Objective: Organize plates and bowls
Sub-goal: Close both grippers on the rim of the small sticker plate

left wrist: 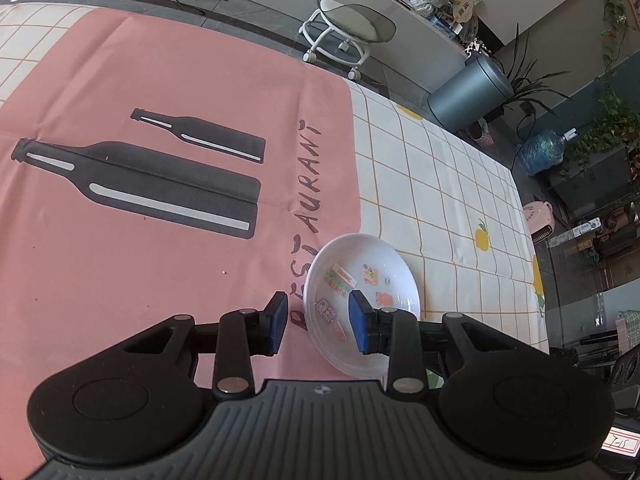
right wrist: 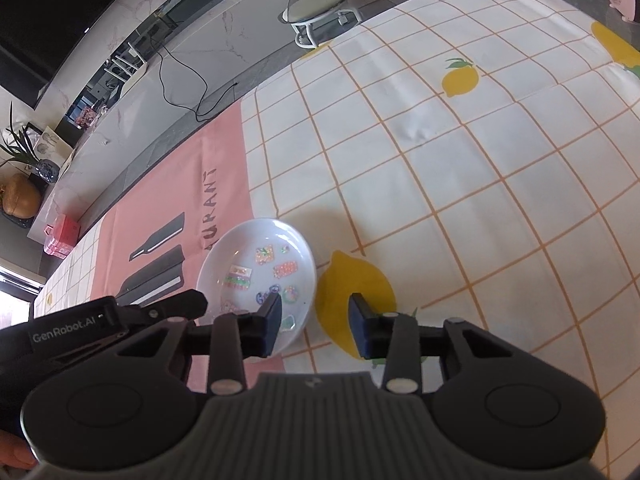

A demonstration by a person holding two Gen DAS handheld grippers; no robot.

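One white plate (left wrist: pixel 362 276) with small colourful stickers inside lies on the table, half on the pink mat and half on the checked cloth. My left gripper (left wrist: pixel 320 322) hangs low over its near left rim, with one pad (left wrist: pixel 362 324) above the plate's inside and the other outside it; the jaws stand apart and press on nothing. In the right wrist view the same plate (right wrist: pixel 256 268) sits left of centre. My right gripper (right wrist: pixel 316 328) straddles its near right rim, one pad (right wrist: pixel 272 326) over the plate and the other over a printed lemon, also open.
A pink mat (left wrist: pixel 160 80) printed with bottles covers the left of the table; a white checked cloth with lemons (right wrist: pixel 460 160) covers the right. Beyond the far edge stand a wheeled stool (left wrist: pixel 344 32), a grey bin (left wrist: pixel 472 92) and a pink heater (left wrist: pixel 538 220).
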